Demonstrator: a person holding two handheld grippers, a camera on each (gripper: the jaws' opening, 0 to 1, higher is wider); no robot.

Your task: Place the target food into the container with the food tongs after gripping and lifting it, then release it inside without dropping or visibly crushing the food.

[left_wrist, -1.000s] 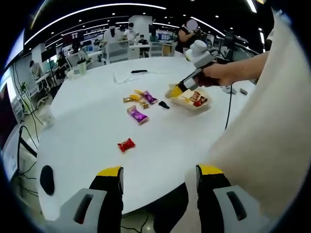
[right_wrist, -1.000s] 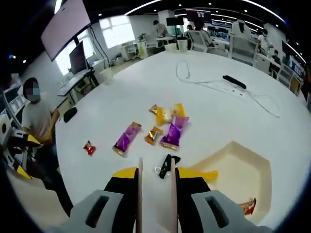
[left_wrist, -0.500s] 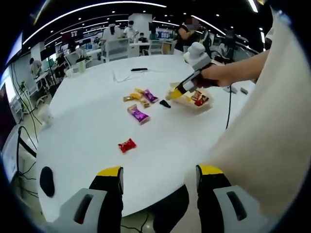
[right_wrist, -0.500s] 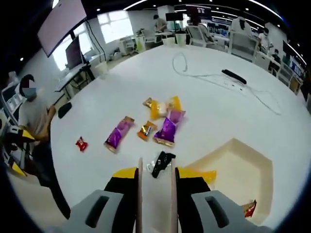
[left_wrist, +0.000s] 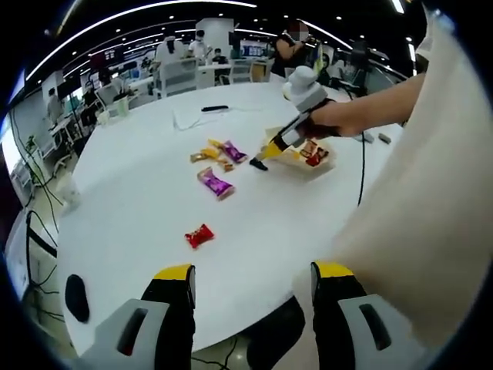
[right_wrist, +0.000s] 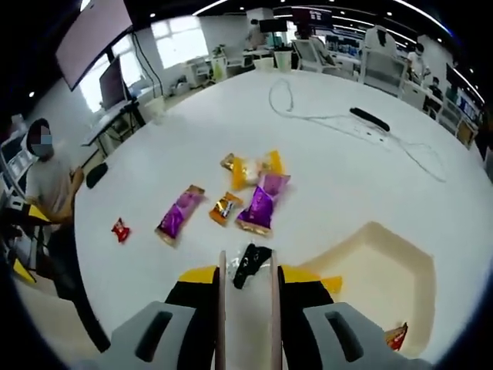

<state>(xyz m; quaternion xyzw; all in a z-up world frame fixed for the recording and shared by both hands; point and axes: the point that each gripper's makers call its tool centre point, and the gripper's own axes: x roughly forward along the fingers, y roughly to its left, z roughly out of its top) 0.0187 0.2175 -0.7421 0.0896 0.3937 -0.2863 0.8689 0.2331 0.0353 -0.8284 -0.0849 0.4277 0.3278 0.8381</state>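
Reaching right hand-held gripper [right_wrist: 246, 287], tongs [right_wrist: 246, 308] over black packet [right_wrist: 245, 264].

Red snack packet [left_wrist: 199, 236] on white table [left_wrist: 146, 208]

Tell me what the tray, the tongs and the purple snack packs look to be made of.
Tray: cream, matte, with thin folded walls; probably paperboard or moulded pulp.
Tongs: two slim pale blades in the right gripper; possibly wood or light metal, unclear.
Purple packs: glossy, crimped ends, likely plastic or foil film.
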